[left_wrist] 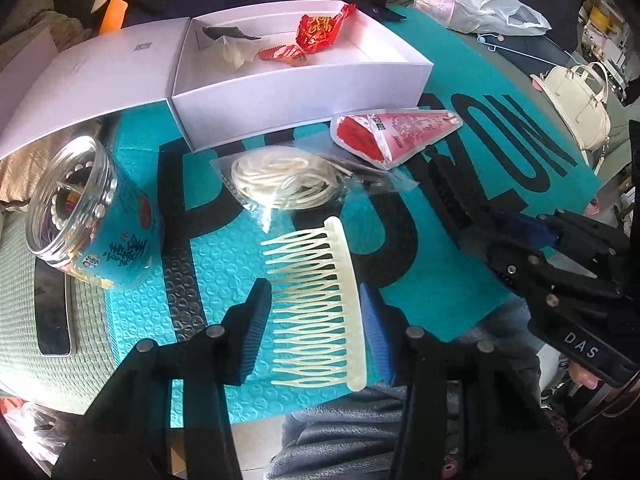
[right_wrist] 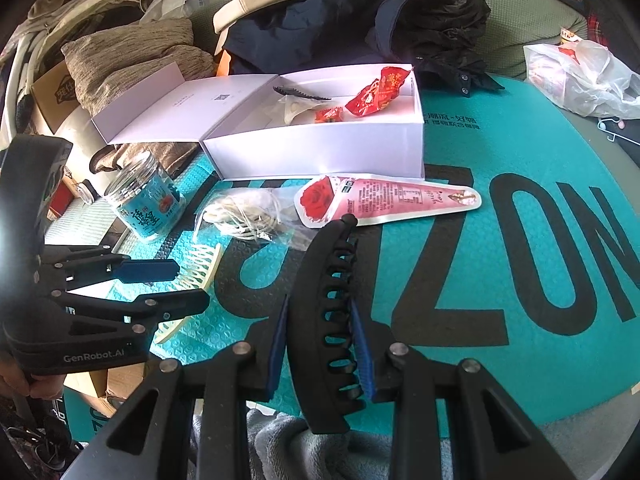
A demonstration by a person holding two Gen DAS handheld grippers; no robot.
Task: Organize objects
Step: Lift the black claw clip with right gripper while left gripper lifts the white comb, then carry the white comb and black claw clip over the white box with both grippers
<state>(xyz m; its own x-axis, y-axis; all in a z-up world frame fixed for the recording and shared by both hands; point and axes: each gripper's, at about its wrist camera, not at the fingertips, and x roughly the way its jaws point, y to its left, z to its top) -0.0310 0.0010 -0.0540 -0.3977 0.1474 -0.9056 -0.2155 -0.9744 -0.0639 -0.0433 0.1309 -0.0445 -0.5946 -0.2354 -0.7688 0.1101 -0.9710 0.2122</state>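
A cream hair comb (left_wrist: 316, 308) lies on the teal bubble mat (left_wrist: 224, 280) between the pads of my left gripper (left_wrist: 316, 320), which stands open around it. The comb also shows in the right wrist view (right_wrist: 200, 268). My right gripper (right_wrist: 320, 344) is shut on a black banana hair clip (right_wrist: 324, 320), which shows at the right of the left wrist view (left_wrist: 452, 188). An open white box (left_wrist: 304, 92) at the back holds red snack wrappers (left_wrist: 320, 32), a small black clip (left_wrist: 230, 34) and a pale packet.
A clear jar with a teal label (left_wrist: 92, 208) lies on its side at left. A bag of white cord (left_wrist: 280, 180) and a pink rose-print pouch (left_wrist: 396, 132) lie before the box. A dark jacket (right_wrist: 380, 12), a plastic bag (right_wrist: 580, 76) and a white handbag (left_wrist: 580, 104) ring the mat.
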